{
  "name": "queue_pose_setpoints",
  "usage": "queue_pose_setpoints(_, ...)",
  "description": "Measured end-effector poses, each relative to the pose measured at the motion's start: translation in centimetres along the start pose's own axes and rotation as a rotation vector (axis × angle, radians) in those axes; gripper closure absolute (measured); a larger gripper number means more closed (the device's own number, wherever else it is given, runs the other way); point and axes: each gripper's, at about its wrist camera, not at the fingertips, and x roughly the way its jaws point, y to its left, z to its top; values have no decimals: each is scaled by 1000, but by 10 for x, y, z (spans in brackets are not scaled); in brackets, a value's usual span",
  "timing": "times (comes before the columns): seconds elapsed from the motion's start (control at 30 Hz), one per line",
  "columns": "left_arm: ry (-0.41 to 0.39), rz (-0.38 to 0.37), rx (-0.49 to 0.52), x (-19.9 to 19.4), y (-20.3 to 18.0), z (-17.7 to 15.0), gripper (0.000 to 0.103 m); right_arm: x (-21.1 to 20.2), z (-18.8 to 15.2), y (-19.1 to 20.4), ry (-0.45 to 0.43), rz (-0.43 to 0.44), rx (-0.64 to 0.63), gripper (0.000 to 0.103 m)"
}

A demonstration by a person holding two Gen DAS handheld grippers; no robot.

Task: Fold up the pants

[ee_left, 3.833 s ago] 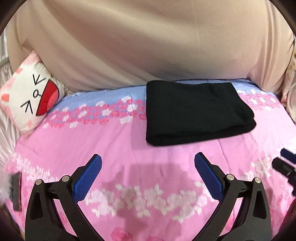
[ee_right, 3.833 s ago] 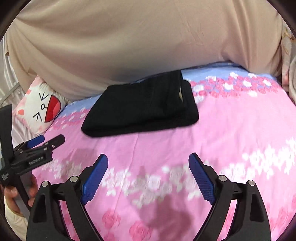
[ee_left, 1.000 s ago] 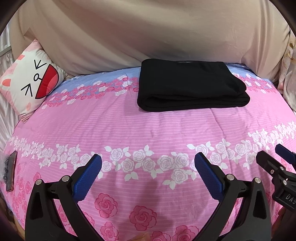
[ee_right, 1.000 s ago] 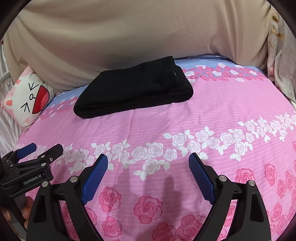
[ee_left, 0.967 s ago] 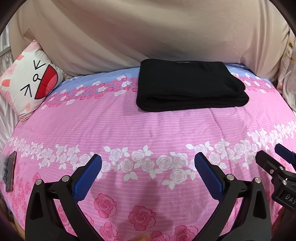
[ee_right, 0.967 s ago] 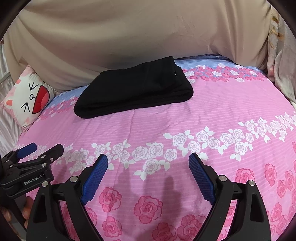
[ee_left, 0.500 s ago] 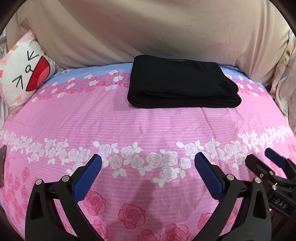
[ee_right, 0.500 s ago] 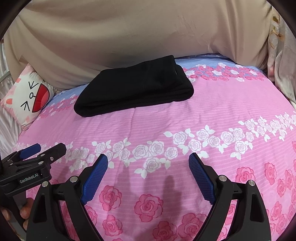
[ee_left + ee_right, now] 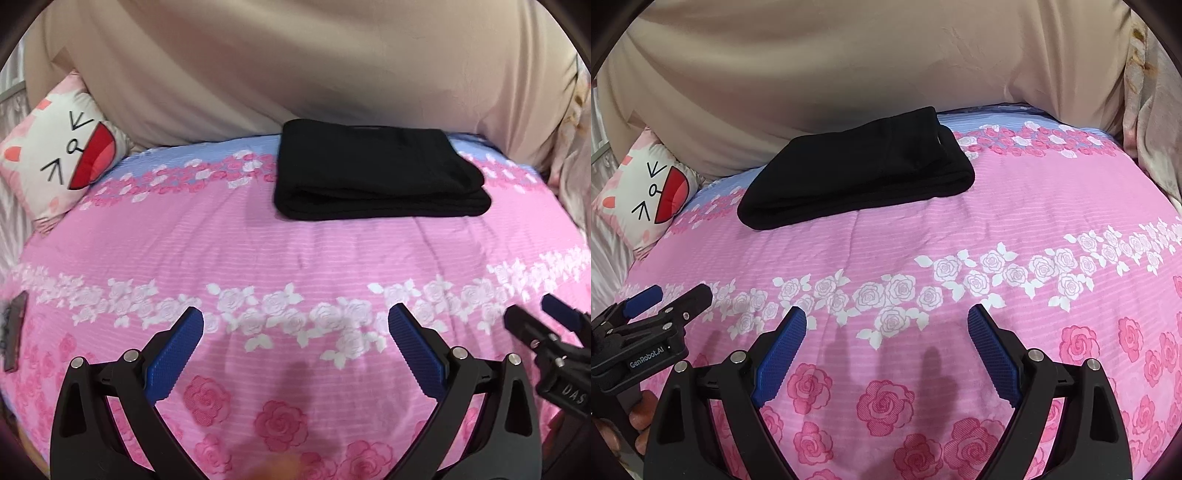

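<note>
The black pants (image 9: 376, 177) lie folded into a flat rectangle at the far side of the pink floral bedspread (image 9: 295, 258); they also show in the right wrist view (image 9: 857, 173). My left gripper (image 9: 295, 321) is open and empty, low over the near part of the bed, well short of the pants. My right gripper (image 9: 886, 319) is open and empty too, beside it. Each gripper shows at the edge of the other's view: the right one (image 9: 543, 325) and the left one (image 9: 672, 295).
A cat-face cushion (image 9: 55, 155) leans at the far left. A beige sheet (image 9: 295, 66) hangs behind the bed. A patterned curtain (image 9: 1152, 110) hangs at the right. A dark flat object (image 9: 13, 332) lies at the bed's left edge.
Both grippers have pulled back from the folded pants toward the near side of the bed and stayed open. The pants have not moved.
</note>
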Motion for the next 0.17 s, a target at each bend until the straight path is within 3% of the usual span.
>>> queue_pose_setpoints(0.07,-28,25,19,-5,-1,-3,5,-1,-1,0,1,-2,0,16)
queue_pose_setpoints(0.17,7,1,17,-1,0,-5,5,-1,-3,-1,3,-4,2,16)
